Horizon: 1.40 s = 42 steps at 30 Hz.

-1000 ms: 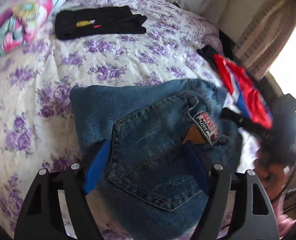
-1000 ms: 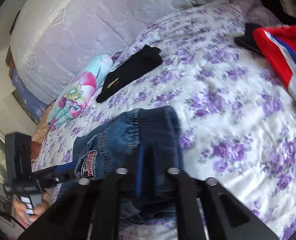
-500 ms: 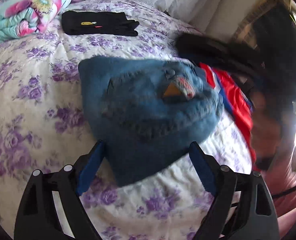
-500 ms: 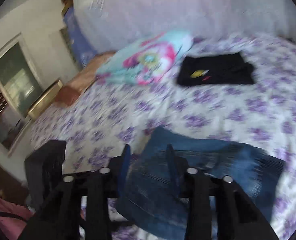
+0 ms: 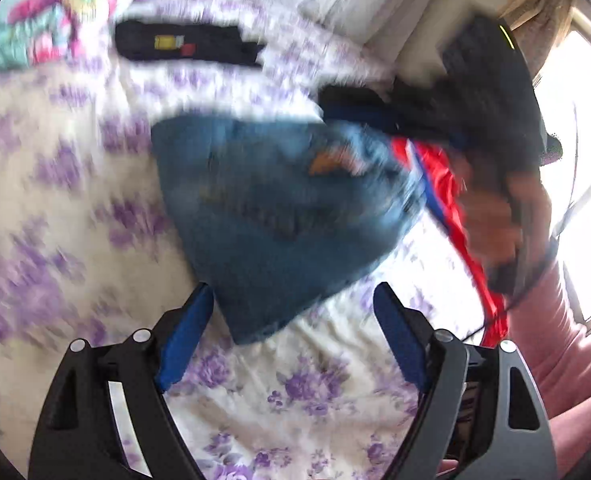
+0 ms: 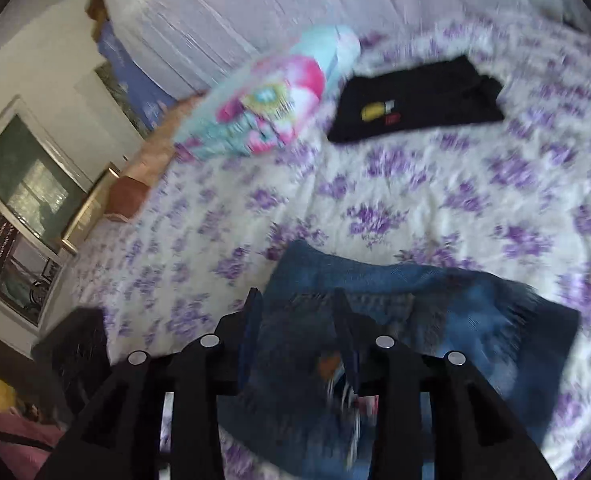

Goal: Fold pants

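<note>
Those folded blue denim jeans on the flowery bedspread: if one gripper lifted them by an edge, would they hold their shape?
Probably not. The folded blue denim jeans are a soft bundle lying loose, so the layers would likely droop and unfold. Denim looks thick, so fairly heavy for its size. Pushed across the purple-flowered bedspread, they would more likely bunch than slide.

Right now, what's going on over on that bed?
A person is folding pants with a hand-held gripper in each hand. The folded blue jeans lie in a bundle on the purple-flowered bedspread. The left hand-held gripper is open, nothing between its pads. The right hand-held gripper has just been opening above the jeans and grips nothing. A folded black garment lies further up the bed.
</note>
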{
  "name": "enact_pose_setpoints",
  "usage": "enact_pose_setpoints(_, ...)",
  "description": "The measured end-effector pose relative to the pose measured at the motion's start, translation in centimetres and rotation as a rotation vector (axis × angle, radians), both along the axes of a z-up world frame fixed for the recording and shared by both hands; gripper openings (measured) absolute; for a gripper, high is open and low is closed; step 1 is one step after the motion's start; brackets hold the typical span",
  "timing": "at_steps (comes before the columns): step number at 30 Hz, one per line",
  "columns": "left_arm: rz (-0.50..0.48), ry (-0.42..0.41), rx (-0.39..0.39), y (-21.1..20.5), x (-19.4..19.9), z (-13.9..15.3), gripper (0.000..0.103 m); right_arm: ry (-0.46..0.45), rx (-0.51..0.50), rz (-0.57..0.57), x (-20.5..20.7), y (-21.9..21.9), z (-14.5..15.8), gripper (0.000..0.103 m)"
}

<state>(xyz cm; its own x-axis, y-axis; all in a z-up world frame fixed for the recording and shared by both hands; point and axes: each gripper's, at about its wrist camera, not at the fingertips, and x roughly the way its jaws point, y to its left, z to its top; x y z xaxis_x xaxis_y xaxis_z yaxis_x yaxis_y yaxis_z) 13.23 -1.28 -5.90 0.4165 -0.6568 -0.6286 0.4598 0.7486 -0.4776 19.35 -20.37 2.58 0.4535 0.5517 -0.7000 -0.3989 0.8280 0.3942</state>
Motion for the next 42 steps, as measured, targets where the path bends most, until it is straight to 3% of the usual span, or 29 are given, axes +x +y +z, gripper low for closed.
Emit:
enact_pose_setpoints(3,-0.001,-0.111,-0.025,-0.2,-0.2,3.2,0.08,-0.056,-0.054,-0.018,-4.0,-1.6,0.0,0.038)
enact_pose_setpoints(5,0.007,-0.146,0.015,-1.4,0.7,3.9,0.081,-0.047,-0.139,-0.055,-5.1,-2.5,-1.8,0.037)
enact_pose_setpoints(6,0.007,-0.14,0.028,-1.9,1.1,3.7,0.081,-0.025,-0.183,-0.076,-5.7,-3.3,-3.7,0.037)
enact_pose_setpoints(8,-0.035,-0.044,0.067,-3.5,1.9,1.2,0.079,-0.021,-0.114,-0.096,-6.5,-4.7,-5.8,0.037)
enact_pose_setpoints(9,-0.045,-0.01,0.105,-4.4,2.2,0.0,0.079,-0.033,-0.076,-0.105,-7.2,-5.5,-5.9,0.036)
enact_pose_setpoints(11,-0.045,-0.112,0.262,-6.3,0.9,-1.1,0.08,-0.028,-0.042,-0.106,-7.5,-5.9,-5.5,0.036)
enact_pose_setpoints(13,-0.051,-0.173,0.34,-7.3,-0.3,-0.3,0.08,-0.035,-0.04,-0.105,-7.8,-6.1,-5.3,0.038)
enact_pose_setpoints(17,-0.023,-0.131,0.274,-5.7,0.5,2.0,0.081,-0.064,0.03,-0.106,-8.7,-6.9,-3.8,0.054)
enact_pose_setpoints(22,0.1,-0.206,0.349,-5.5,1.9,4.0,0.088,-0.145,0.023,-0.123,-10.3,-7.3,-1.6,0.055)
enact_pose_setpoints(27,0.121,-0.205,0.35,-6.4,3.5,5.0,0.088,-0.255,-0.021,-0.143,-9.9,-6.8,0.0,0.062)
enact_pose_setpoints(29,0.119,-0.195,0.368,-7.1,4.3,4.5,0.088,-0.231,-0.038,-0.168,-9.1,-7.1,-0.7,0.062)
enact_pose_setpoints(32,0.106,-0.152,0.395,-7.7,5.0,2.8,0.088,-0.122,-0.084,-0.22,-8.2,-8.3,-3.7,0.062)
enact_pose_setpoints(34,0.094,-0.064,0.398,-7.9,5.6,0.1,0.09,-0.118,-0.028,-0.224,-8.6,-9.4,-4.9,0.062)
enact_pose_setpoints(38,0.121,-0.128,0.409,-7.6,4.1,0.0,0.091,-0.129,-0.045,-0.215,-9.4,-9.3,-3.3,0.062)
enact_pose_setpoints(39,0.118,-0.115,0.379,-7.1,4.0,0.5,0.091,-0.14,-0.029,-0.214,-9.4,-9.3,-2.7,0.062)
enact_pose_setpoints(42,0.12,-0.076,0.194,-5.1,3.3,2.1,0.091,-0.184,0.002,-0.193,-9.2,-9.2,-0.7,0.062)
